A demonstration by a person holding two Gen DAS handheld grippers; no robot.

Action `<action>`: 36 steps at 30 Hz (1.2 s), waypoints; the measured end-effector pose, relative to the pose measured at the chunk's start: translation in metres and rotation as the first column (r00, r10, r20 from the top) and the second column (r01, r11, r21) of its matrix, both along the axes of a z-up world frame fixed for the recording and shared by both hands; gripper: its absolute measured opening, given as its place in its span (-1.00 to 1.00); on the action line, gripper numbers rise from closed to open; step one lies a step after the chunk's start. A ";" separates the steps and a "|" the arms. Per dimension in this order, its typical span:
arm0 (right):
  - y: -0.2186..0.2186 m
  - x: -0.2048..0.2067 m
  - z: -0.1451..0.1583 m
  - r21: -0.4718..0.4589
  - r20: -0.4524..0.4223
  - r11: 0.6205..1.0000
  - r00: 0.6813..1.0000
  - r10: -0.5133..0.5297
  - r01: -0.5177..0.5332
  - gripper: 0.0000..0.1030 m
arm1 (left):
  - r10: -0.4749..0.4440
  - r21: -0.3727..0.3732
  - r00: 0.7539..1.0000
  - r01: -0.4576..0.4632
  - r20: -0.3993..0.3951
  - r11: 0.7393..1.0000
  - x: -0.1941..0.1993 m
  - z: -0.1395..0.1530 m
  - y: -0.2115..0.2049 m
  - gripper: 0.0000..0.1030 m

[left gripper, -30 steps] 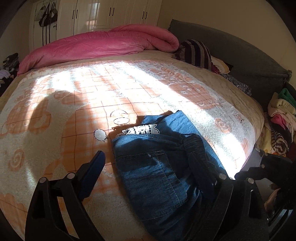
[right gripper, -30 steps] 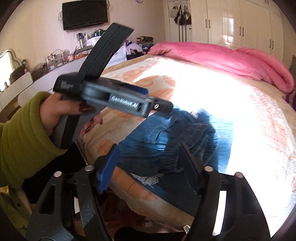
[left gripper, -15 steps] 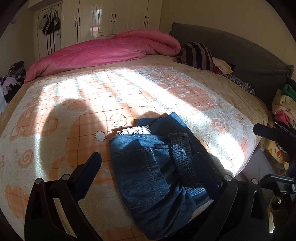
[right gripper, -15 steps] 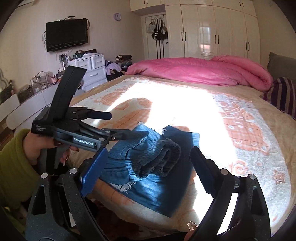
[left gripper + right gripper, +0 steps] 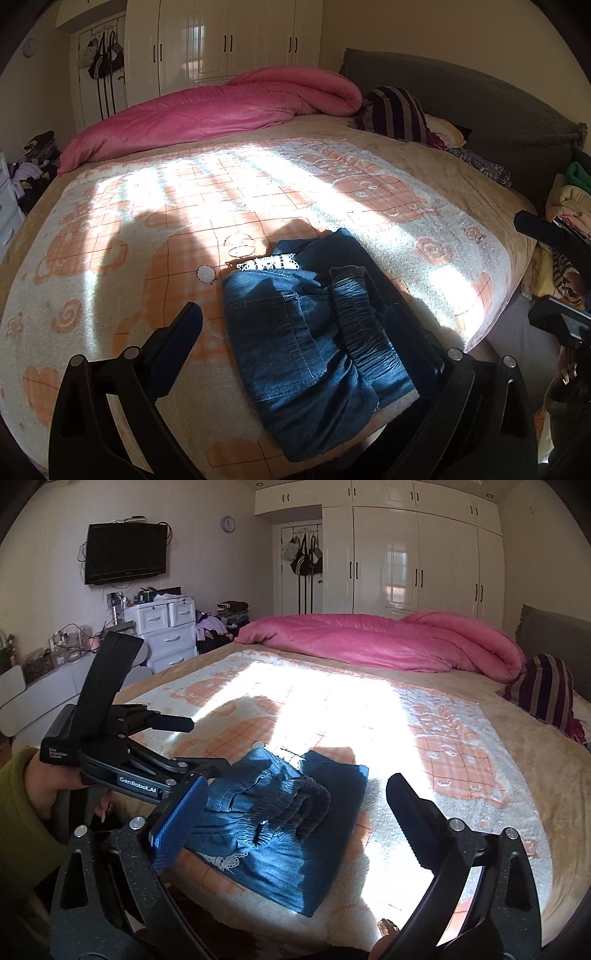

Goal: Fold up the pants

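Note:
Blue denim pants [image 5: 306, 332] lie folded into a compact bundle near the bed's front edge, elastic waistband on top and a strip of white lace peeking out. My left gripper [image 5: 291, 314] hovers over them, open and empty, apart from the cloth. My right gripper [image 5: 297, 781] looks at the same pants [image 5: 280, 823] from the bed's side; its jaws are opening, and nothing is held between them. A hand in a green sleeve [image 5: 22, 812] holds the left gripper [image 5: 192, 744] at the left of the right wrist view.
A peach patterned blanket [image 5: 184, 221] covers the bed, sunlit in the middle. A pink duvet [image 5: 221, 107] and striped pillow [image 5: 395, 110] lie at the far end by the grey headboard [image 5: 480, 107]. Clothes piles [image 5: 569, 199], white drawers [image 5: 166, 635] and wardrobes [image 5: 424, 561] surround it.
Both grippers have drawn back and risen away from the pants, which stay on the bed. The right jaws have spread wider, and more of the room shows.

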State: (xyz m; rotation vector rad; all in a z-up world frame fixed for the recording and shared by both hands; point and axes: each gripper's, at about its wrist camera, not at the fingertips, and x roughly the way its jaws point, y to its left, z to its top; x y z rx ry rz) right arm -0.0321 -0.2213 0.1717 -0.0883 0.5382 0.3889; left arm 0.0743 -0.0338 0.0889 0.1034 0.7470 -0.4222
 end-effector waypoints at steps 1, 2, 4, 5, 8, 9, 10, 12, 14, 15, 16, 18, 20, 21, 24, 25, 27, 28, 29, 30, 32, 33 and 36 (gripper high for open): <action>-0.001 0.001 -0.001 -0.001 -0.003 1.000 1.000 -0.008 0.008 0.79 | 0.002 0.003 1.000 -0.002 0.002 1.000 -0.002 0.000 0.001 0.91; -0.003 0.002 -0.003 -0.006 -0.006 1.000 1.000 -0.019 0.019 0.79 | 0.004 0.006 1.000 -0.004 0.002 1.000 -0.002 -0.001 0.002 0.91; -0.006 0.006 -0.008 -0.020 -0.018 0.999 0.999 -0.047 0.047 0.80 | 0.011 0.010 1.000 -0.011 -0.004 1.000 -0.002 -0.004 0.005 0.91; -0.008 0.009 -0.013 -0.026 -0.028 0.998 0.998 -0.058 0.057 0.80 | 0.019 0.011 1.000 -0.019 -0.012 1.000 -0.002 -0.008 0.008 0.91; -0.014 0.019 -0.030 -0.033 -0.078 0.996 0.993 -0.088 0.086 0.80 | 0.048 0.010 0.998 -0.048 -0.048 0.999 0.003 -0.022 0.015 0.91; -0.016 0.024 -0.037 -0.033 -0.102 0.995 0.990 -0.101 0.098 0.80 | 0.057 0.009 0.996 -0.057 -0.062 0.998 0.005 -0.026 0.017 0.91; -0.018 0.029 -0.043 -0.034 -0.124 0.993 0.986 -0.114 0.111 0.80 | 0.066 0.006 0.995 -0.066 -0.080 0.998 0.009 -0.033 0.020 0.91; -0.023 0.039 -0.057 -0.029 -0.170 0.991 0.977 -0.132 0.129 0.80 | 0.074 -0.003 0.991 -0.075 -0.107 0.997 0.013 -0.042 0.023 0.91; -0.027 0.048 -0.068 -0.011 -0.211 0.990 0.967 -0.141 0.142 0.80 | 0.076 -0.013 0.988 -0.079 -0.136 0.997 0.018 -0.052 0.024 0.91; -0.029 0.053 -0.073 0.001 -0.231 0.989 0.962 -0.144 0.148 0.80 | 0.077 -0.019 0.986 -0.081 -0.149 0.997 0.020 -0.056 0.025 0.91; -0.031 0.057 -0.077 0.008 -0.246 0.988 0.958 -0.148 0.155 0.80 | 0.079 -0.024 0.984 -0.084 -0.160 0.996 0.022 -0.060 0.026 0.91; -0.034 0.066 -0.085 0.018 -0.273 0.987 0.950 -0.152 0.163 0.80 | 0.083 -0.042 0.979 -0.093 -0.187 0.995 0.026 -0.067 0.027 0.91; -0.036 0.074 -0.091 0.031 -0.295 0.987 0.945 -0.144 0.160 0.80 | 0.087 -0.066 0.973 -0.104 -0.215 0.992 0.030 -0.075 0.030 0.91; -0.036 0.078 -0.093 0.037 -0.304 0.987 0.942 -0.141 0.159 0.80 | 0.089 -0.077 0.970 -0.109 -0.225 0.991 0.031 -0.078 0.031 0.91; -0.037 0.092 -0.101 0.065 -0.340 0.985 0.932 -0.127 0.158 0.80 | 0.084 -0.121 0.964 -0.117 -0.251 0.986 0.037 -0.084 0.034 0.91; -0.037 0.097 -0.103 0.075 -0.354 0.984 0.927 -0.125 0.162 0.80 | 0.082 -0.129 0.963 -0.118 -0.257 0.985 0.038 -0.085 0.034 0.91; -0.037 0.104 -0.108 0.093 -0.377 0.983 0.919 -0.114 0.160 0.80 | 0.081 -0.139 0.963 -0.120 -0.258 0.983 0.040 -0.087 0.033 0.91; -0.037 0.108 -0.110 0.097 -0.387 0.983 0.916 -0.108 0.156 0.79 | 0.084 -0.139 0.963 -0.123 -0.258 0.983 0.041 -0.087 0.033 0.91; -0.035 0.111 -0.112 0.092 -0.396 0.984 0.912 -0.106 0.154 0.78 | 0.085 -0.139 0.961 -0.125 -0.261 0.982 0.043 -0.088 0.032 0.91; -0.034 0.114 -0.115 0.085 -0.407 0.985 0.908 -0.101 0.148 0.68 | 0.082 -0.143 0.961 -0.123 -0.264 0.982 0.044 -0.089 0.033 0.91; -0.030 0.119 -0.121 0.080 -0.428 0.988 0.900 -0.085 0.131 0.50 | 0.080 -0.149 0.960 -0.124 -0.269 0.981 0.045 -0.092 0.032 0.91; -0.029 0.121 -0.124 0.078 -0.437 0.990 0.896 -0.075 0.121 0.38 | 0.076 -0.153 0.959 -0.121 -0.274 0.981 0.048 -0.093 0.031 0.91; -0.022 0.125 -0.132 0.070 -0.454 0.994 0.890 -0.041 0.082 0.01 | 0.069 -0.159 0.960 -0.115 -0.273 0.981 0.050 -0.098 0.029 0.89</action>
